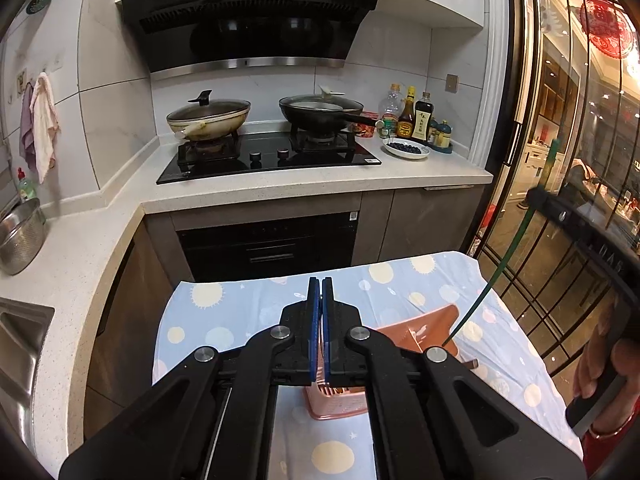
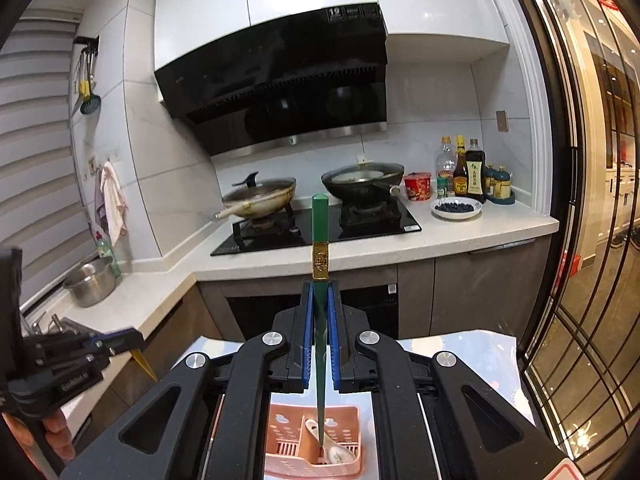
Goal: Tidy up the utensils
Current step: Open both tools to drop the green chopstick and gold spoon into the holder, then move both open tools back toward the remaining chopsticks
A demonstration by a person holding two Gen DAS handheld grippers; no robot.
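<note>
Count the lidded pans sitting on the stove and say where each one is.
2. A cream pan sits on the left burner; a black pan sits on the right burner, nearest the bottles. Neither view shows any others.

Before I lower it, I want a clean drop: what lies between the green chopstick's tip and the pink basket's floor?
In the right wrist view, a white ceramic spoon lies in the pink basket right under the green chopstick held by the right gripper.

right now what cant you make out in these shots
- Left wrist view: most of the pink utensil basket is hidden behind the left tongs.
- Right wrist view: the green chopstick tip hides among the basket's contents, so contact is unclear.
- Right wrist view: bottle labels are too small to read.
</note>
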